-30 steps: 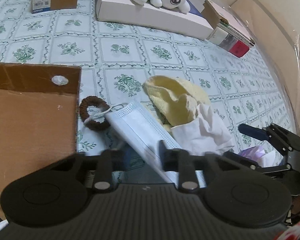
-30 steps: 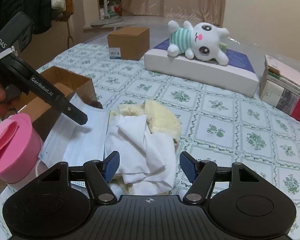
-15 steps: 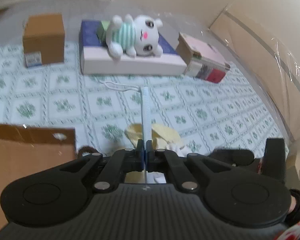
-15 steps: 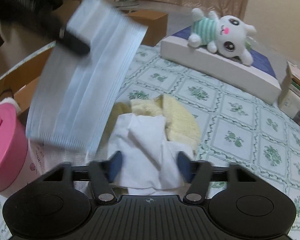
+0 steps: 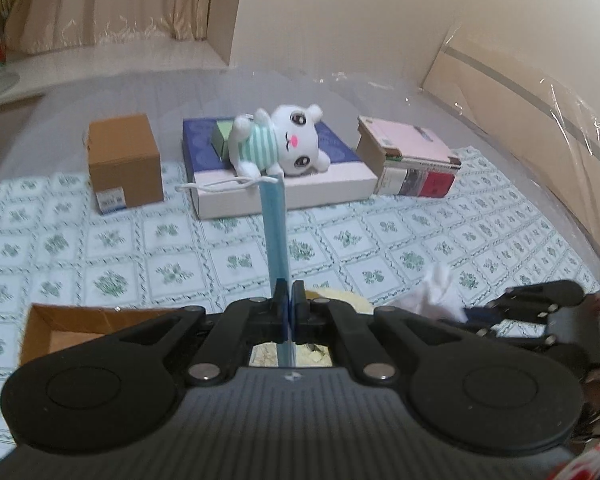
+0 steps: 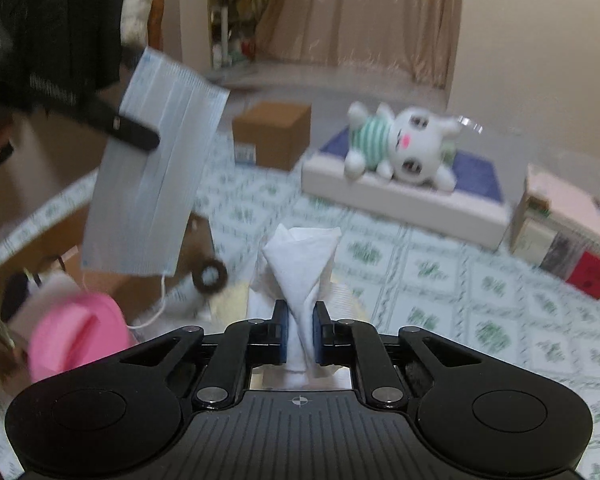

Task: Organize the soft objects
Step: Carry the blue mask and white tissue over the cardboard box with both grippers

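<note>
Beyond both grippers spreads a table under a white cloth printed with green flower squares [image 5: 100,248]. On its far side lies a flat white box with a dark blue top [image 5: 288,192], and on that box a white plush rabbit in a green-striped shirt [image 5: 284,146] lies on its back. Left of the box stands a closed brown carton [image 5: 124,164]; to its right sits a stack of books [image 5: 412,164]. An open brown cardboard box [image 5: 48,332] is low to the left of the left gripper.

The left gripper [image 5: 288,304] is clamped on a pale blue pleated face mask [image 6: 156,168], held off the table; from its own camera the mask shows edge-on as a thin blue strip rising ahead of the fingers, with a white ear loop trailing left at the top. The right gripper [image 6: 300,322] is closing its jaws on a crumpled white tissue [image 6: 304,252], bunched into a peak just above the pads, with a pale yellow fuzzy cloth [image 5: 340,300] below.
</note>
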A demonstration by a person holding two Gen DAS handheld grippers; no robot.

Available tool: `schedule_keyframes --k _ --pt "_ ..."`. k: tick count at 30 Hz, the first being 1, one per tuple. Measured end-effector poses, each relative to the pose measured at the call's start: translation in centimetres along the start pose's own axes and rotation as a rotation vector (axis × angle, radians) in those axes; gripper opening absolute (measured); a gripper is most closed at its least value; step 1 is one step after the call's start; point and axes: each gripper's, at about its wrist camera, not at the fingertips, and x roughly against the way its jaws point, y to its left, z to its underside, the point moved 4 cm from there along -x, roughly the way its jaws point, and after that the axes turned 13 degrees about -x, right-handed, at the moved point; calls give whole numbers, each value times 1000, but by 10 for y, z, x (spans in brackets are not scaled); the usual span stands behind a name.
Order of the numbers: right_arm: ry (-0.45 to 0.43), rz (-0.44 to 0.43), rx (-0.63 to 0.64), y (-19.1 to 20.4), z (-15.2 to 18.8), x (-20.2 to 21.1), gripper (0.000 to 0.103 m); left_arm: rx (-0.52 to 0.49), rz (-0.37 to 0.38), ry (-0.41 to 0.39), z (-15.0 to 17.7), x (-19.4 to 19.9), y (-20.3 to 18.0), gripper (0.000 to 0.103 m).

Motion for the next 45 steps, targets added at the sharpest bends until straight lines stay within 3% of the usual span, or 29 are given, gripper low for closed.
schedule_keyframes --k 11,25,35,45 --pt "-100 -31 -44 22 -35 69 12 -59 -61 -50 -15 80 -8 0" --pt "-144 -119 -8 89 -40 108 12 -105 -151 -5 22 154 9 0" --pt "-139 -219 10 152 -35 108 12 -142 -188 47 50 180 22 0" --pt "-77 -273 -7 205 -18 63 12 -166 -204 139 80 155 53 0"
